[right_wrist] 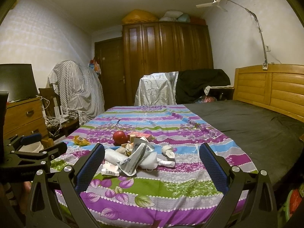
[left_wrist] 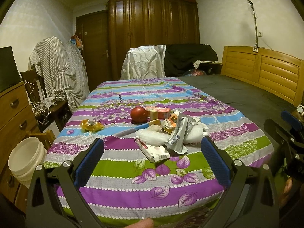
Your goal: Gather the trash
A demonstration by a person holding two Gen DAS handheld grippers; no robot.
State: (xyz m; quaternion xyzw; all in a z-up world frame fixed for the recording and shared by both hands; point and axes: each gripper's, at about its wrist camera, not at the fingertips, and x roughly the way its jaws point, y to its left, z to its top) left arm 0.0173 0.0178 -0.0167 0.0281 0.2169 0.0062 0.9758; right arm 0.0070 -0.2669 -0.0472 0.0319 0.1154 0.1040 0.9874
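A dim bedroom with a dark wooden wardrobe (left_wrist: 153, 36) on the far wall holds a bed (left_wrist: 247, 98) whose near-left half is covered by a purple, green and blue striped floral sheet (left_wrist: 133, 171). The trash lies in a loose heap near the middle of that sheet: a flat white and red cardboard carton (left_wrist: 153, 150) nearest, a crumpled grey and white foil wrapper (left_wrist: 179, 134) just right of it, a clear plastic bag (left_wrist: 150, 135) between and behind them, and a crinkled yellow plastic wrapper (left_wrist: 91, 125) apart to the left. Behind the heap sits a round red fruit (left_wrist: 139, 114) beside an orange box (left_wrist: 158, 112). A white plastic bucket (left_wrist: 26, 155) stands on the floor off the bed's left edge and looks the likely bin.

The left tool (left_wrist: 152, 158) hovers short of the heap with its blue pads spread wide and nothing between them; the right tool (right_wrist: 152, 160) is likewise released and empty, aimed at the same pile.

Collection appears not yet begun. A good first pick would be the carton, being nearest and stiff: come in low, straddle its narrow width and close firmly. The foil wrapper and bag are soft and overlapping, so pinch a raised fold and lift slowly to avoid dragging neighbours. The fruit may not be trash.
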